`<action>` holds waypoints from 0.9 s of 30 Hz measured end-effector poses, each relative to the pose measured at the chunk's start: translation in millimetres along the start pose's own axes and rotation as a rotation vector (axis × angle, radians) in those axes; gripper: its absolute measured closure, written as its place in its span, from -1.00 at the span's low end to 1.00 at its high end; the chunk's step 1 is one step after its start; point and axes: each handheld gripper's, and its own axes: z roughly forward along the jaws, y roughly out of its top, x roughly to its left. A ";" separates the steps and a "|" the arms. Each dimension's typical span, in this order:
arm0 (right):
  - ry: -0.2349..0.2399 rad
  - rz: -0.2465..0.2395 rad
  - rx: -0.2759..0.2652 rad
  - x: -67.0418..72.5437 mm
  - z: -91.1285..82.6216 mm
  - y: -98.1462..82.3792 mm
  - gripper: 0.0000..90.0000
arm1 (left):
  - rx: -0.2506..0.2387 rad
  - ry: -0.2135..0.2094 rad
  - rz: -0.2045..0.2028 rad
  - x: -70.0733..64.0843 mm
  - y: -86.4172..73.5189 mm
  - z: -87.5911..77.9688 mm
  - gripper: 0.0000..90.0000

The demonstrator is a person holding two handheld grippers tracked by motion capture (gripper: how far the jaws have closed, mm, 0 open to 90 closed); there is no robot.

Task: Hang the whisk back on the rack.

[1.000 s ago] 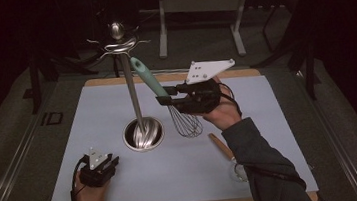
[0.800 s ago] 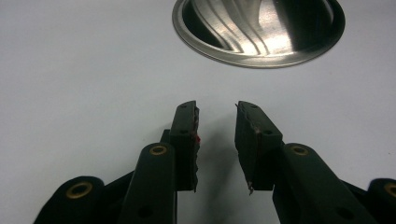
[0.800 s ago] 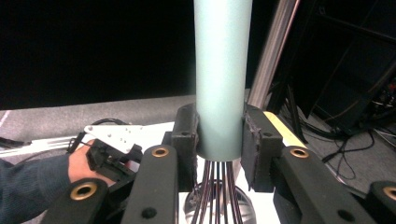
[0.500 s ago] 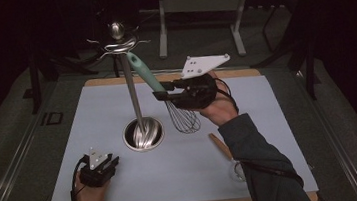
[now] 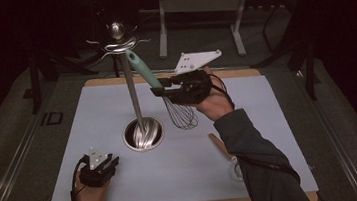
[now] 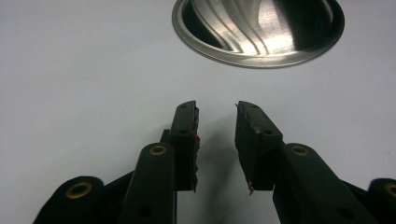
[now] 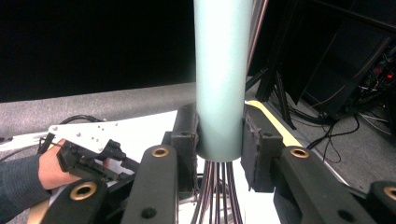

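Hiding its wires, right gripper (image 7: 219, 135) clamps whisk (image 7: 220, 79).

From above your side, the high view looks forward and down over the whole surface (image 5: 269, 121). Your left gripper view sits low and close, facing along its fingers (image 6: 187, 140) toward the steel base (image 6: 259, 32), which the high view shares (image 5: 143, 134). Your right gripper view looks along the teal whisk handle (image 7: 220, 79), raised over the surface, sharing your left hand (image 7: 49, 165).
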 end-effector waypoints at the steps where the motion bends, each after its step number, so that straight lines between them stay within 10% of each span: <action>1: -0.003 0.001 0.001 -0.4 1.0 0.3 0.53 | 0.000 0.000 0.000 0.0 0.0 0.0 0.54; 27: -0.056 0.011 0.066 3.8 26.0 4.9 0.46 | -0.003 -0.002 0.000 0.3 -0.2 -0.3 0.52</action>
